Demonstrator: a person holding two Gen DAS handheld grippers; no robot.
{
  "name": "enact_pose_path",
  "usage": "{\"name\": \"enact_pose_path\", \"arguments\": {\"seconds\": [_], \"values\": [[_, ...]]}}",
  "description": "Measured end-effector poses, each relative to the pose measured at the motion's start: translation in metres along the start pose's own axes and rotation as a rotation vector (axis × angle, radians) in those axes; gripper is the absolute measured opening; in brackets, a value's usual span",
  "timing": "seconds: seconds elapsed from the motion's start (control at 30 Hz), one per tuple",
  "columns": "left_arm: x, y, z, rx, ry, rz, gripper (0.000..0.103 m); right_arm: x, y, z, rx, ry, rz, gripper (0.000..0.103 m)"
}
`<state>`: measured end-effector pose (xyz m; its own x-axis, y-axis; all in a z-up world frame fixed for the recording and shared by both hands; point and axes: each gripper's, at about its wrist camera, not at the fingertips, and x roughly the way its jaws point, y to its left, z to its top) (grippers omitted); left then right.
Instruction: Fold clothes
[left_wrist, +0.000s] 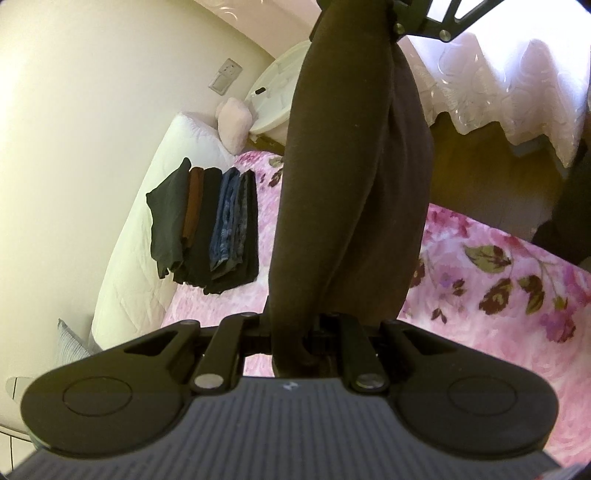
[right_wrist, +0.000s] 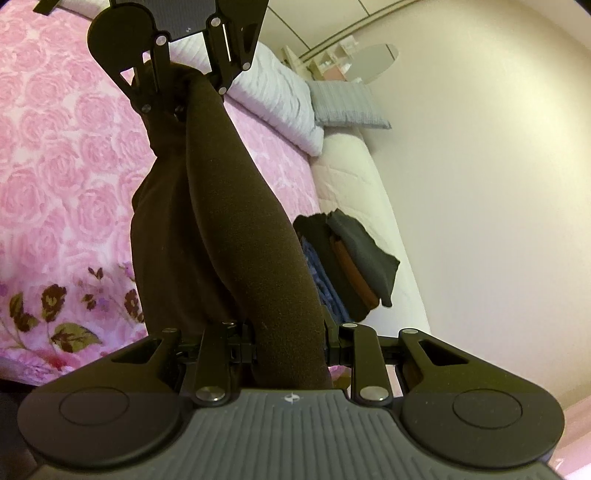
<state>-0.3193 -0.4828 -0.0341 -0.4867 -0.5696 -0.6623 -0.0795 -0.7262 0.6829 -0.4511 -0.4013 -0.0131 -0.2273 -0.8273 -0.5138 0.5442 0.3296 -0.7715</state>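
Folded stack (left_wrist: 207, 225): dark clothes piled at the bed's wall side, left of the held piece.
Left gripper (left_wrist: 295, 343): clamped on one end of the brown garment (left_wrist: 351, 184).
Garment: stretched between both grippers above the pink bedspread (left_wrist: 498, 295); soft, light, limp; best gripped at ends or hems.
Right gripper (right_wrist: 284, 350): pinching the other end.
Room: open bedspread to the right; bed edge near.

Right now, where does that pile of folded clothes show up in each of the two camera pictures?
Left wrist view: the pile of folded clothes lies left of centre on the pink floral bedspread, against the white quilted bolster.
Right wrist view: the pile sits right of centre, partly hidden behind the stretched brown garment.
Shared landmark: the bolster along the wall.
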Motion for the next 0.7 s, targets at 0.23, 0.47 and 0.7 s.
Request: {"name": "enact_pose_path", "arguments": {"seconds": [0.23,0.47,0.7], "values": [[0.022,0.005,0.025,0.007,0.015,-0.01,0.011,0.012,-0.016,-0.024,0.018,-0.004,0.011,0.026],[0.057,0.019,0.07,-0.023,0.056,-0.022,0.011,0.036,-0.05,-0.063,0.034,-0.03,0.044,0.026],[0.098,0.042,0.122,-0.063,0.106,-0.015,0.011,0.067,-0.097,-0.108,0.034,-0.069,0.078,0.026]]}}
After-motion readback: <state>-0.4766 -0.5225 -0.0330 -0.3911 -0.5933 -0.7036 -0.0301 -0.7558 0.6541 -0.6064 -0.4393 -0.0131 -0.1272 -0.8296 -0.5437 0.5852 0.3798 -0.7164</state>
